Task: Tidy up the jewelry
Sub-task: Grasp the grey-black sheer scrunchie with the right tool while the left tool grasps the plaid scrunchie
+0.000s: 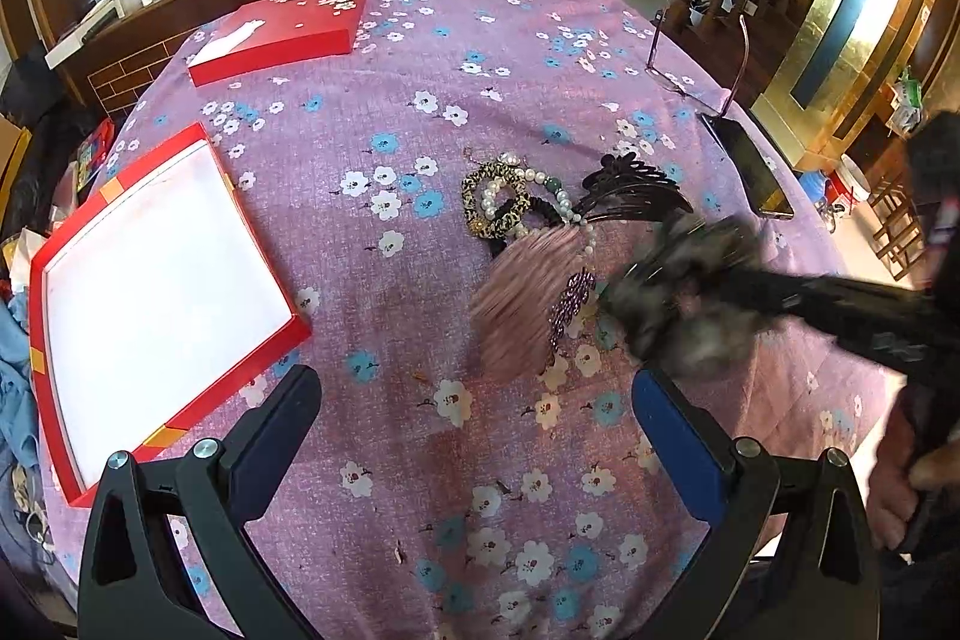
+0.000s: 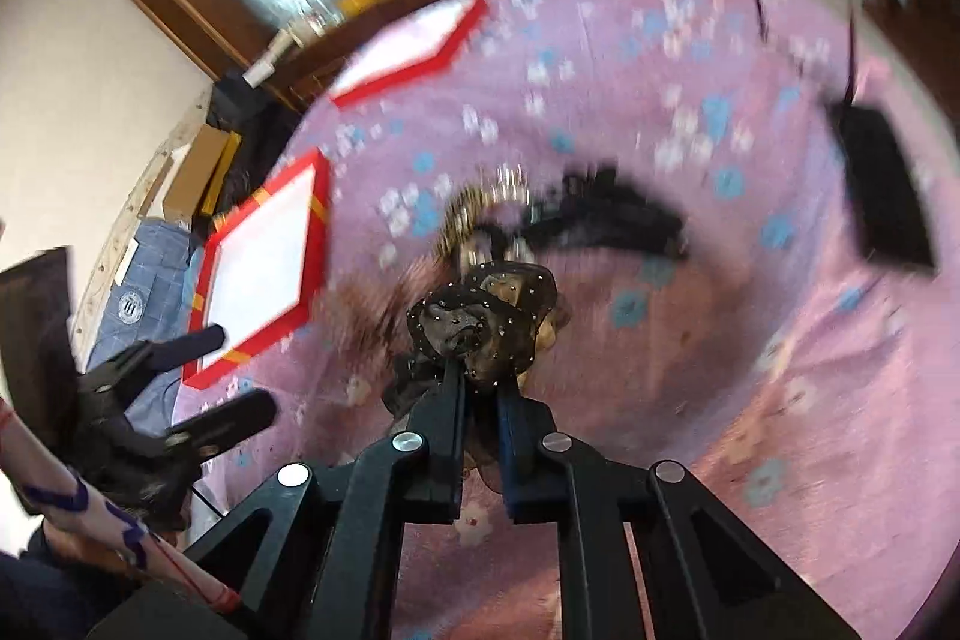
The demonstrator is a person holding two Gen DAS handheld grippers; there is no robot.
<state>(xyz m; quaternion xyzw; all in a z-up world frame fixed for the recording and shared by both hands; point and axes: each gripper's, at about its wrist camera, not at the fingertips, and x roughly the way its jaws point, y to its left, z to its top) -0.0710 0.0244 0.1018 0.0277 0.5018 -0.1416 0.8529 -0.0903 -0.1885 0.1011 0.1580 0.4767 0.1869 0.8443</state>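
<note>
Purple floral tablecloth (image 1: 420, 58), right tool (image 2: 480, 376) pinching black bow (image 2: 480, 316)

Tablecloth (image 1: 420, 460): matt woven cloth, floral print. Open box (image 1: 162, 292) at left: red card, matt white lining. Lid (image 1: 282, 34), far: smooth red card. Bracelet (image 1: 510, 187): glossy pearl beads. Hair claw (image 1: 630, 193): glossy dark plastic. Scrunchie (image 2: 486, 322): sheer black fabric with shiny studs. Phone (image 1: 750, 166), right: glossy black.
</note>
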